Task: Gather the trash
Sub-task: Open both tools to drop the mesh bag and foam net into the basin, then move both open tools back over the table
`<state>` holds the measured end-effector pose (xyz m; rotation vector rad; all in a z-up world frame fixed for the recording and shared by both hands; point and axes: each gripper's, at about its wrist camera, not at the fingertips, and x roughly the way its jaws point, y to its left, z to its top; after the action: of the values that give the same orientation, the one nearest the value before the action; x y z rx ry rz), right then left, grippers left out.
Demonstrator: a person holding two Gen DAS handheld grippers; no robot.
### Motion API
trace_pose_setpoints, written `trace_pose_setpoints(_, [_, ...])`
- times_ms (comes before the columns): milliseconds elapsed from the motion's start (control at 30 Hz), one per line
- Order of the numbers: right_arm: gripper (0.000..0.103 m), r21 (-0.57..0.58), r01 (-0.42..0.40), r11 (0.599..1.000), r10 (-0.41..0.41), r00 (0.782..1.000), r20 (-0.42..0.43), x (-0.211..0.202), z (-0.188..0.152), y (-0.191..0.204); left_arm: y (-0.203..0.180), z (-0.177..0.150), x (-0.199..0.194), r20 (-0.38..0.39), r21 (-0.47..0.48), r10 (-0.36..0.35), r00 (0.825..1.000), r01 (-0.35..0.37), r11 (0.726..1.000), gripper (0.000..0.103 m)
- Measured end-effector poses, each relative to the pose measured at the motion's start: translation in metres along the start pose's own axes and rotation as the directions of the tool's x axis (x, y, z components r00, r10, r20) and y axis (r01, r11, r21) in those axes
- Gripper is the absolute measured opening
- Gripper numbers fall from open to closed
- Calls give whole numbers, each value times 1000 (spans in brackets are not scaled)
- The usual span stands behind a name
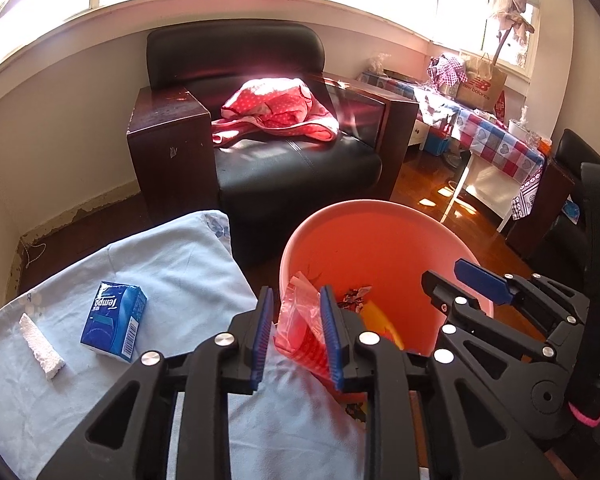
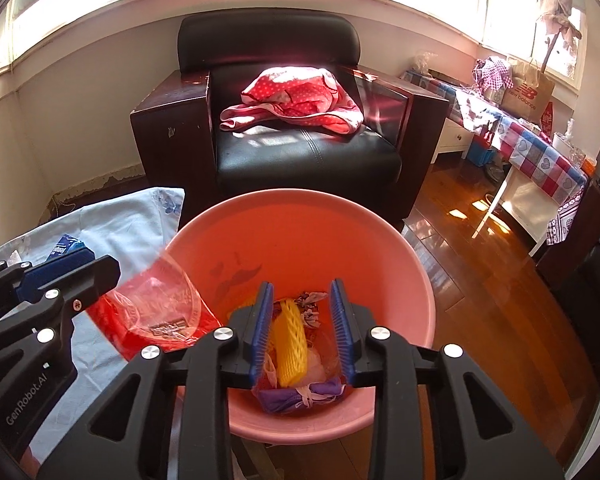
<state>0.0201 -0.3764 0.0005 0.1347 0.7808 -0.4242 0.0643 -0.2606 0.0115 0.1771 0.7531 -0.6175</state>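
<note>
1. Holding a crinkled red-and-clear plastic wrapper [image 1: 300, 320], the left gripper [image 1: 296, 332] sits at the near rim of the round pink plastic bin [image 1: 380, 216]; its blue pads look closed against the wrapper's sides, though the wrist view does not settle how firmly.
2. The right gripper [image 2: 303, 332] hangs over the bin's mouth with its jaws apart and nothing between them.
3. Inside the bin lie a yellow foam fruit net [image 2: 290, 340], a purple face mask [image 2: 300, 394] and scraps of printed wrapper [image 2: 310, 308], so by my reading several pieces are already collected.
4. Left to gather, I judge: a white foam strip [image 1: 42, 348] near the left edge of the pale blue cloth-covered surface [image 1: 172, 256], and perhaps the blue Tempo tissue packet [image 1: 114, 320] just beside it, if that counts as trash.
5. Beyond stands a black leather armchair [image 2: 300, 128] carrying a pink dotted garment [image 2: 296, 96], on sunlit wooden flooring [image 2: 480, 280], with a table under a checked cloth [image 2: 540, 160] along the right wall.
</note>
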Motion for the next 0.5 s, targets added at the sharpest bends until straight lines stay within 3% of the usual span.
trace_pose_setpoints(233, [31,-21,-54,998,55,998,25,-16,2,14,15,-1,-20,28,-37,7,1000,-6,999,31])
trace_pose_setpoints(500, [31,-104,-152,983,154,988,11,-34,-7,58,52,-16,-55,53,-102,78,996,-73,992,32])
